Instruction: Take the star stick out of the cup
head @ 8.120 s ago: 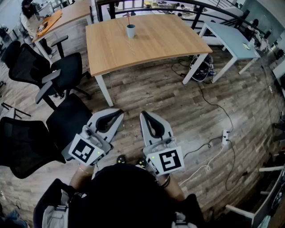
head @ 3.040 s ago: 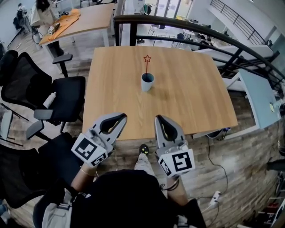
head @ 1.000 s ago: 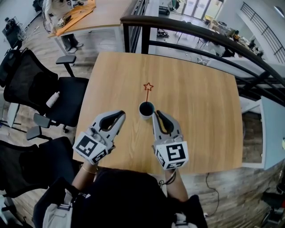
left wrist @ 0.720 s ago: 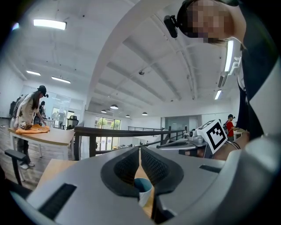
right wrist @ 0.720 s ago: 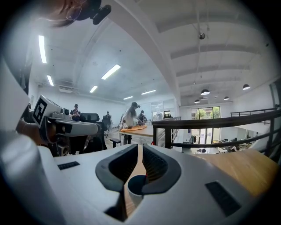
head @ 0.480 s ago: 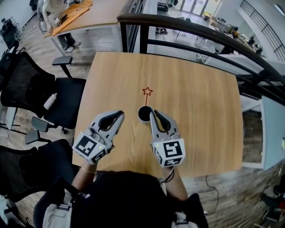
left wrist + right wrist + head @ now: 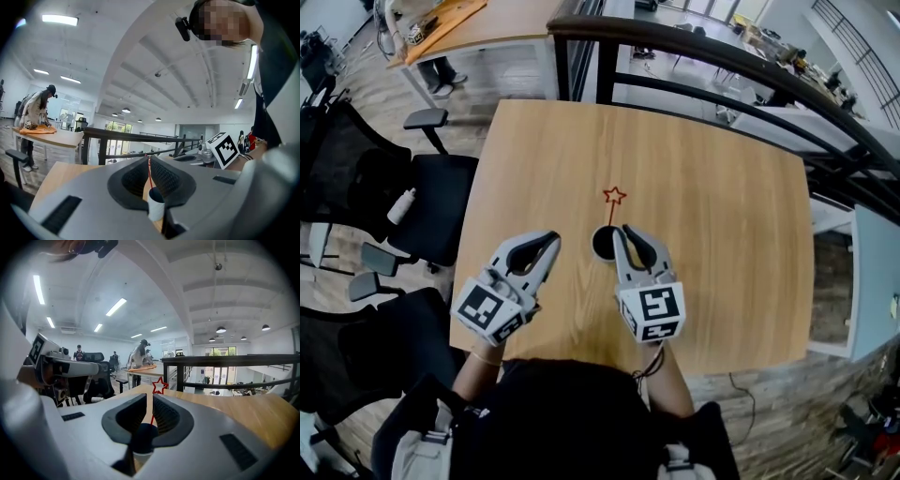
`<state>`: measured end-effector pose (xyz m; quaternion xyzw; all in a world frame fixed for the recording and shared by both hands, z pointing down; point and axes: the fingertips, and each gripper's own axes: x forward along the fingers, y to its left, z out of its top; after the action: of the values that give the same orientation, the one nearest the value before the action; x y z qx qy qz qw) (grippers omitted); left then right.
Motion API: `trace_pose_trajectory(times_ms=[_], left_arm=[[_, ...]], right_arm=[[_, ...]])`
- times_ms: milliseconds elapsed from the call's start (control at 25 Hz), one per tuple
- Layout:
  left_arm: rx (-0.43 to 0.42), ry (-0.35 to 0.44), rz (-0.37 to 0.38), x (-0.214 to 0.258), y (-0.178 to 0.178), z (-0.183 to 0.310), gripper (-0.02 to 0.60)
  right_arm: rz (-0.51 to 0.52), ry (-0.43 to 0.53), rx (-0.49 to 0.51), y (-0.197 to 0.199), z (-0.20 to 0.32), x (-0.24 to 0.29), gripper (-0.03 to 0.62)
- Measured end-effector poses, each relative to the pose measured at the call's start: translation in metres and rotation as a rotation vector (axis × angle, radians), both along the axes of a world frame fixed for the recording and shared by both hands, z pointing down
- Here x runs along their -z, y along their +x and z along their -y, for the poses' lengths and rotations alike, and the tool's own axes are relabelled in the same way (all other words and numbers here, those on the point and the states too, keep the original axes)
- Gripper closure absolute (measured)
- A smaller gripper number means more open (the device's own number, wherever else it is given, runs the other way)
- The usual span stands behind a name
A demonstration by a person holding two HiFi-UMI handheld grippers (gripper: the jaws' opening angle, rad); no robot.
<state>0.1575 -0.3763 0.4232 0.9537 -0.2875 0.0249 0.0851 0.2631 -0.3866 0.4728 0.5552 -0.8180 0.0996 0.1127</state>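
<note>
The stick (image 7: 614,196) stands in the cup (image 7: 605,243), mid-table (image 7: 722,216) — so lifting it out is left to do. R gripper (image 7: 624,232) sits just near of the cup, L gripper (image 7: 549,240) to its left — both w/ jaws pressed together, holding nothing.

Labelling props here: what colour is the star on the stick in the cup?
Red, an outline star; clearest in the right gripper view.

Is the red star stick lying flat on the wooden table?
No, the red star stick stands upright in the pale cup, with its star high above the wooden table.
</note>
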Motion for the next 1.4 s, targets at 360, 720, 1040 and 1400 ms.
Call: trace_pose_trajectory(times_ms=[360, 720, 1040, 1400], left_arm=[[0.032, -0.025, -0.004, -0.007, -0.008, 0.014, 0.558], [0.052, -0.031, -0.016, -0.012, -0.014, 0.024, 0.558], [0.08, -0.063, -0.003, -0.022, -0.024, 0.03, 0.558], [0.089, -0.06, -0.002, -0.022, -0.03, 0.035, 0.558]], right_arm=[[-0.021, -0.048, 0.008, 0.0, 0.021, -0.023, 0.48], [-0.032, -0.079, -0.003, 0.002, 0.042, -0.036, 0.482], [-0.043, -0.129, -0.005, 0.001, 0.052, -0.051, 0.482], [-0.019, -0.144, -0.022, 0.002, 0.059, -0.058, 0.534]])
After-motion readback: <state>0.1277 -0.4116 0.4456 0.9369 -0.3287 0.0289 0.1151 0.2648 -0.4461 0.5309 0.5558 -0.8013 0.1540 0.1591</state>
